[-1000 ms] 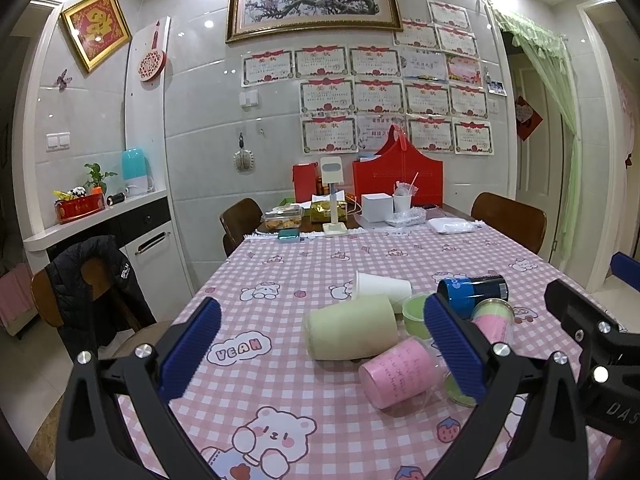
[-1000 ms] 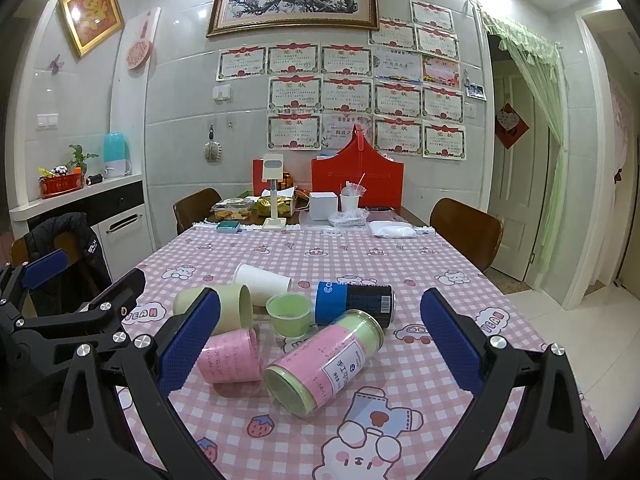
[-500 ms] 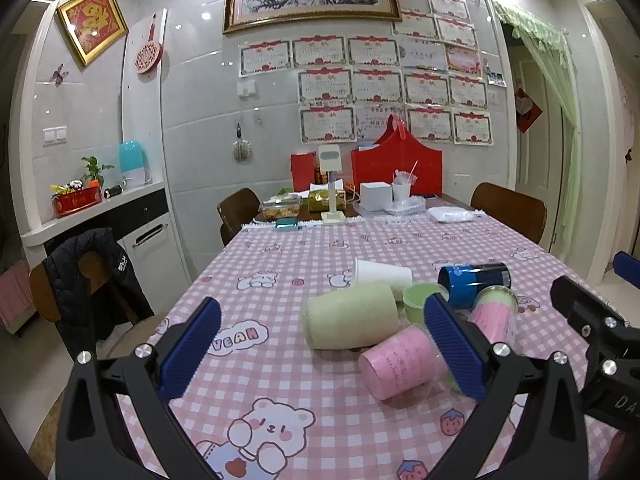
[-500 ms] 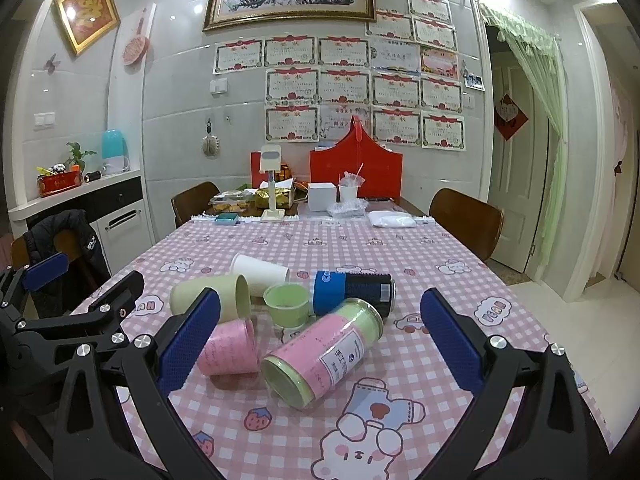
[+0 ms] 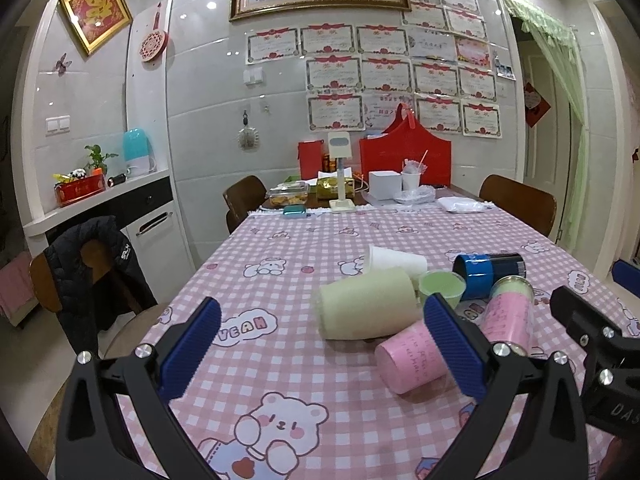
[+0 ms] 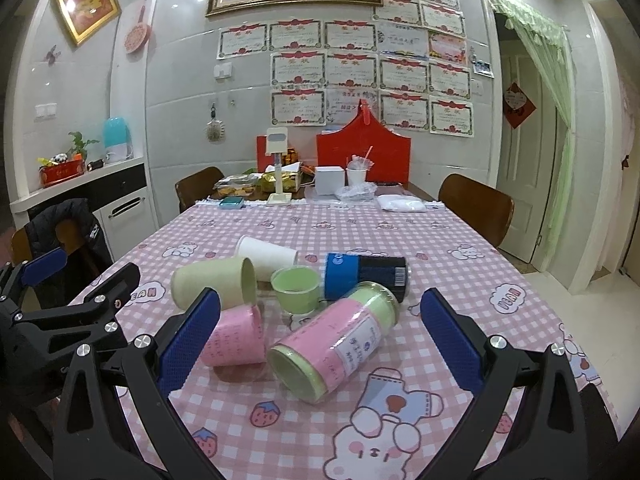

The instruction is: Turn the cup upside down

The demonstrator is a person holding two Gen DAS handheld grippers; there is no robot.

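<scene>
Table [image 6: 460, 240], pink checked cloth: cluster of containers at centre. Pale green cup [image 6: 218, 282] on its side, mouth rightward (touching white paper cup [image 6: 266, 256] behind); pink cup [image 6: 236, 338] and labelled jar [image 6: 336, 342] also lying; small green cup [image 6: 296, 286] upright. Left gripper [image 5: 320, 350] wide, empty. Right gripper [image 6: 320, 344] wide, empty, above the cluster.

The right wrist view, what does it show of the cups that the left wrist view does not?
Only the right wrist view shows the open mouth of the pale yellow cup, the barcode end of the blue and black can and the near end of the pink-labelled jar. Only the left wrist view shows the closed bottom of the pink cup. Both show the small green cup upright beside the lying white paper cup, and both grippers open: left gripper, right gripper.
</scene>
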